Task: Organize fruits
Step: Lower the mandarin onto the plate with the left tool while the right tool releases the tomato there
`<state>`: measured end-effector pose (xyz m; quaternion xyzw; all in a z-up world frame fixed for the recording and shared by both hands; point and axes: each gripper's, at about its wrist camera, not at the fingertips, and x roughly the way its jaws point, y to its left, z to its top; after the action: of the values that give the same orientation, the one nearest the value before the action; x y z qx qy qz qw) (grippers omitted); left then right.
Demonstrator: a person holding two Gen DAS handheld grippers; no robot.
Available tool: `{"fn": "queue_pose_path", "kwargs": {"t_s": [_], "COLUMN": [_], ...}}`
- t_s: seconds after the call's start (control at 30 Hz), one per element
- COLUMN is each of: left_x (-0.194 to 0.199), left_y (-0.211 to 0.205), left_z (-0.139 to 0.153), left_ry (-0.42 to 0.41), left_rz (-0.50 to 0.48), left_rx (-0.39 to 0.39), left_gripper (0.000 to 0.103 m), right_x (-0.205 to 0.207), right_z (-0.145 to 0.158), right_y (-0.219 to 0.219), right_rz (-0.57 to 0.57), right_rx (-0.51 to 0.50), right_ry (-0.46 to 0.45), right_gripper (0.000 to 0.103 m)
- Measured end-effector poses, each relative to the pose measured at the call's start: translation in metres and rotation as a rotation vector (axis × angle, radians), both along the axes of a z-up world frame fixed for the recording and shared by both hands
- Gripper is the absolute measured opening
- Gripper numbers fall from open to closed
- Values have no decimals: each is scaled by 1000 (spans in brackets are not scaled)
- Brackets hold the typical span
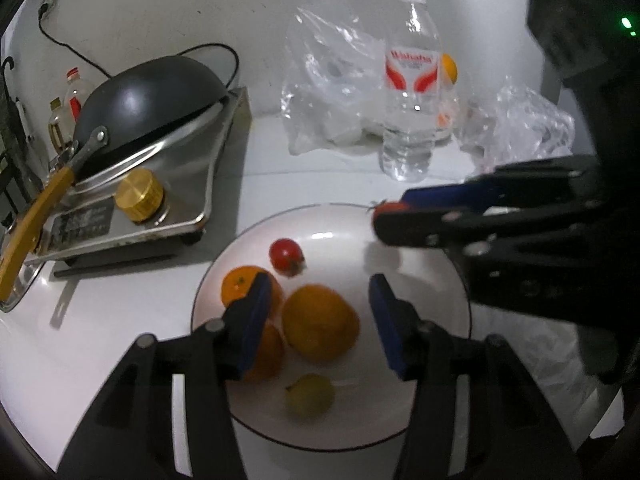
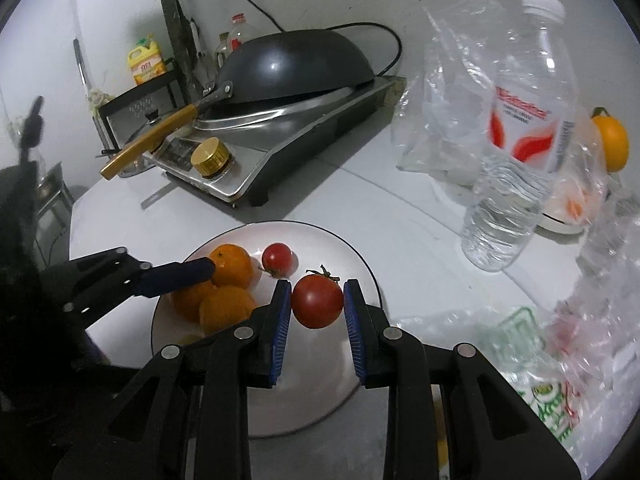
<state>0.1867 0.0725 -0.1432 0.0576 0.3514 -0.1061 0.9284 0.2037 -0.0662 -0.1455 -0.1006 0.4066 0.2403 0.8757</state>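
The plate [image 2: 360, 264] sits on the white counter [image 2: 380, 216], in front of the stove [image 2: 280, 148] carrying an upturned wok [image 2: 296, 64].

Right gripper [image 2: 317, 308]: the blue fingers [image 2: 282, 320] are closed on a large tomato [image 2: 317, 301], one pad on each side. The tomato hangs above the plate's right portion, stem upward. In the left wrist view this gripper [image 1: 380, 216] enters from the right over the plate's far rim, and only a red sliver of the tomato shows at its tip.

Left gripper [image 1: 320, 320]: partly open, with nothing gripped. Its fingers [image 1: 256, 320] straddle an orange [image 1: 320, 322] lying on the plate, and the pads are clear of it. The left finger overlaps two more oranges [image 1: 240, 288] at the plate's left side.

Other plate contents: a small tomato [image 1: 286, 257] behind the oranges, and a small yellow-green fruit [image 1: 310, 398] at the near edge, too blurred to identify.

Behind the plate stands a water bottle [image 1: 410, 92] among clear plastic bags [image 1: 328, 80]. Another orange [image 2: 610, 142] lies beyond the bottle, well apart from the plate.
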Motion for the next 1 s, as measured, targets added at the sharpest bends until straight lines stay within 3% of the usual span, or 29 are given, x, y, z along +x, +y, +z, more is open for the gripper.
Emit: {"fn": "queue_pose_path", "kwargs": {"t_s": [0.57, 1.0], "left_x": [-13, -38], "left_y": [40, 44], "left_z": [12, 22], "left_ry": [-44, -73], "left_rz": [56, 69], "left_rx": [-49, -56], "left_gripper": [52, 52], "right_x": [20, -7], "right_z": [-20, 2], "right_y": [27, 22], "right_rz": [-12, -31], "right_rx": [-38, -45], "right_ry": [59, 5], "right_gripper": [29, 31]}}
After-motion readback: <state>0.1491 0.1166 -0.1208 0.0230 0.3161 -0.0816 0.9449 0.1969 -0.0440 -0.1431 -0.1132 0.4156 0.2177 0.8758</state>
